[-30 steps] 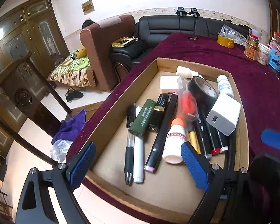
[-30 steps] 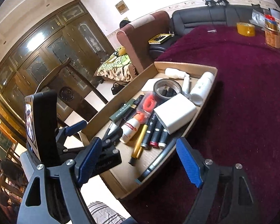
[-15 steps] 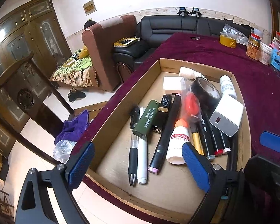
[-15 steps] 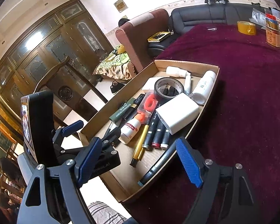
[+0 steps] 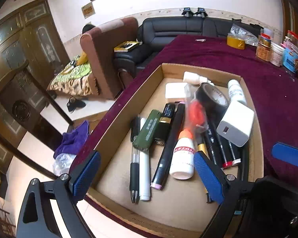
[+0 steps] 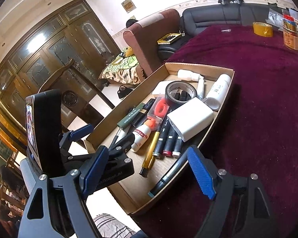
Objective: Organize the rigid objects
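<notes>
I am holding my left gripper (image 5: 147, 175) over the near end of the cardboard box (image 5: 127, 117), its blue fingers (image 5: 85, 174) standing wide apart with nothing between them. My right gripper (image 6: 149, 175) is hovering at the near right corner of the same box, its fingers (image 6: 200, 173) also spread wide and gripping nothing.

The box is sitting on the desk (image 5: 218, 57), which is wearing a dark red cloth, with its left wall running along the desk's edge. Inside, a black pen (image 5: 134, 164) and a white marker (image 5: 144, 158) are lying side by side along the left, and an olive green case (image 5: 148, 131) is resting across their upper ends. Just right of it a black and gold tube (image 5: 164, 125) and a long black stick with a pink tip (image 5: 168, 148) are lying lengthwise. A white glue bottle with an orange cap (image 5: 183, 155) is lying beside the stick, touching it. A white charger block (image 5: 236, 124) is sitting on top of a row of dark markers (image 5: 222, 148), with a roll of black tape (image 5: 211, 97) behind it and a small white bottle (image 5: 236, 94) against the right wall.

At the far side of the desk a roll of yellow tape (image 5: 235, 42) and several jars (image 5: 276, 54) are standing well apart from the box.
</notes>
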A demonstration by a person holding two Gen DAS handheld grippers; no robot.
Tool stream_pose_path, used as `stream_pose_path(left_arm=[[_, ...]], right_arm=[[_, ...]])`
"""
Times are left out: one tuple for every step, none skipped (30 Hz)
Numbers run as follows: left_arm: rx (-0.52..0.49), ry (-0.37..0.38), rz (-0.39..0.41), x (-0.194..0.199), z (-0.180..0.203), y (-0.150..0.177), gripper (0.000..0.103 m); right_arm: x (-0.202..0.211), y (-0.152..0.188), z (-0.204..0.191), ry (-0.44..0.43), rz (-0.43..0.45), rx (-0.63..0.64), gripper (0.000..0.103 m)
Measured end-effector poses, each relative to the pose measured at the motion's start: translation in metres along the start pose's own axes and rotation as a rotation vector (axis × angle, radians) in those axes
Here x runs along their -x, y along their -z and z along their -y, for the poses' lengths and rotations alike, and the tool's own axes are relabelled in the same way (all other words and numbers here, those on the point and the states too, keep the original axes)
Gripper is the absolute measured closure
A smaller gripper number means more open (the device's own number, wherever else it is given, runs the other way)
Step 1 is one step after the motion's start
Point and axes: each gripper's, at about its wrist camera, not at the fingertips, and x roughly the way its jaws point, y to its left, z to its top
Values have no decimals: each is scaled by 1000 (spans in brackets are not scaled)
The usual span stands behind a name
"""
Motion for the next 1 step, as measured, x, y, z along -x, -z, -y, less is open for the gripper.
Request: stream_pose_path(left_arm=[[-4,0,6,1,1,0,7]], right_arm=[[1,0,0,-4,2,2,22]])
